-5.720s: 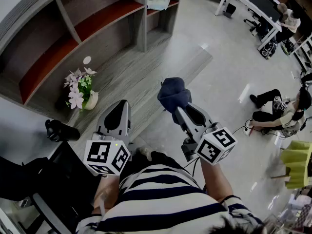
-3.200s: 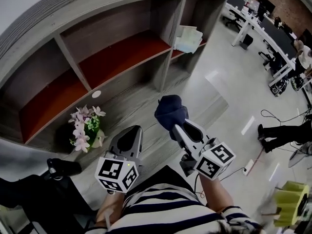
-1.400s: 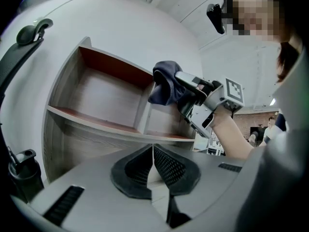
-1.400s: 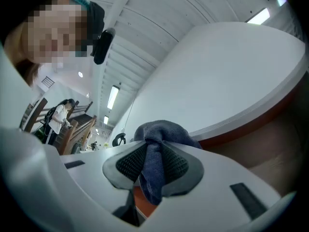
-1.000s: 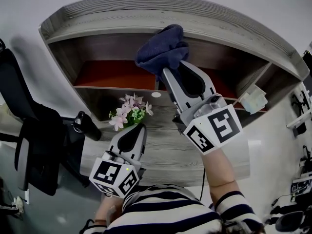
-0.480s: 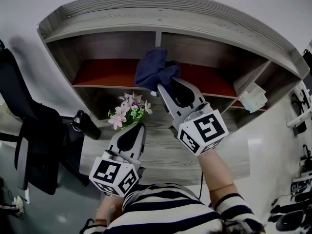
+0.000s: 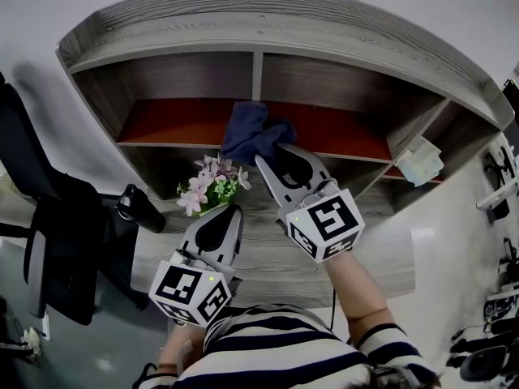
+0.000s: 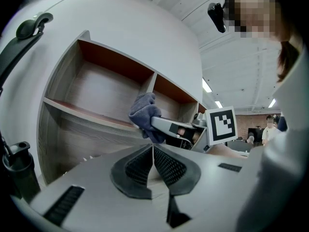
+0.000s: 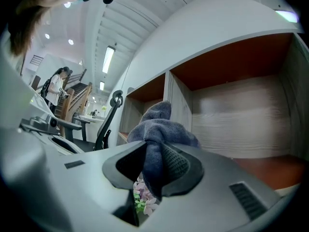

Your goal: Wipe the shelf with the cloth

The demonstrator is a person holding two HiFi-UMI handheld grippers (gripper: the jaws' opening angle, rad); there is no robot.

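A grey wooden shelf unit [image 7: 340, 39] has a red-brown board [image 7: 170, 124] across its upper row. My right gripper [image 7: 272, 154] is shut on a dark blue cloth [image 7: 247, 132], and the bunched cloth rests at the front edge of that board, just below the upright divider [image 7: 256, 75]. In the right gripper view the cloth [image 9: 161, 127] hangs pinched between the jaws in front of the divider [image 9: 175, 108]. My left gripper [image 7: 223, 217] is shut on nothing, low over the grey lower surface [image 7: 268, 254]. The left gripper view shows the cloth [image 8: 145, 115] against the shelf edge.
A small pot of pink and white flowers [image 7: 209, 189] stands on the lower surface just left of the right gripper. A black office chair [image 7: 57, 217] and a dark bottle [image 7: 142, 209] are at the left. Pale folded paper [image 7: 422, 162] lies in the right compartment.
My right gripper has come down with the cloth from the top of the shelf unit to the front edge of the red-brown board. The left gripper has stayed put.
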